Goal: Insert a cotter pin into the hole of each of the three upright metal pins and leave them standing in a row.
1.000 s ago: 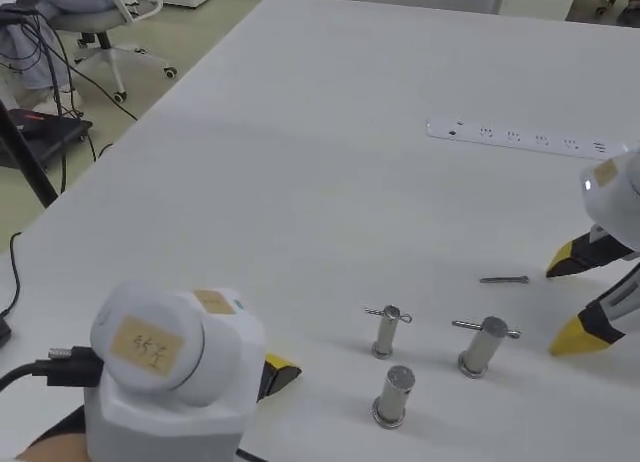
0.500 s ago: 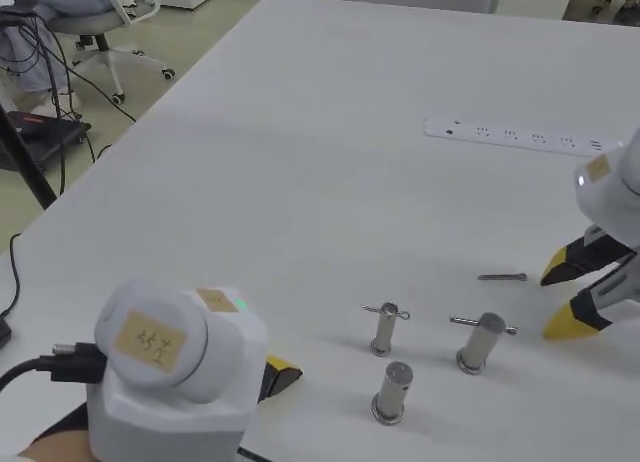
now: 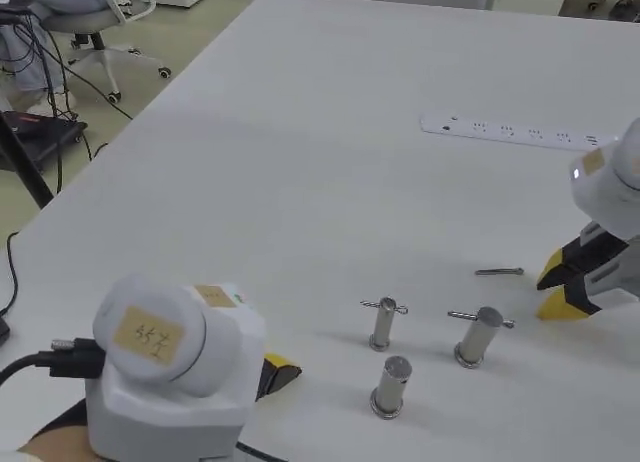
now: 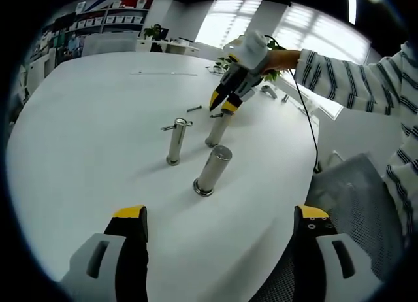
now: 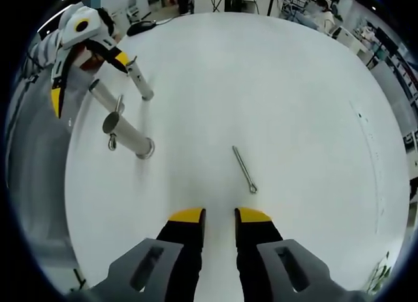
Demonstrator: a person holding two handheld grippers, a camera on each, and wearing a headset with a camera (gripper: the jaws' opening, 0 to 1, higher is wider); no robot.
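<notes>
Three upright metal pins stand on the white table. The left pin (image 3: 383,327) and the right pin (image 3: 475,340) each carry a cotter pin through the top. The nearer pin (image 3: 390,385) has a bare top. A loose cotter pin (image 3: 500,272) lies flat behind them, just left of my right gripper (image 3: 560,290). In the right gripper view the loose cotter pin (image 5: 243,168) lies slightly ahead of my right gripper (image 5: 220,217), whose jaws stand narrowly open with nothing between them. My left gripper (image 4: 220,214) is wide open, holding nothing, with the bare pin (image 4: 212,171) in front of it.
A white power strip (image 3: 520,134) lies across the table's far right. Office chairs and cables (image 3: 60,42) stand on the floor beyond the table's left edge. A person's striped sleeve (image 4: 353,73) shows behind the right gripper (image 4: 225,100).
The right gripper's jaws have narrowed from wide apart to a small gap, and it has edged up toward the loose cotter pin. The left gripper and the pins have held still.
</notes>
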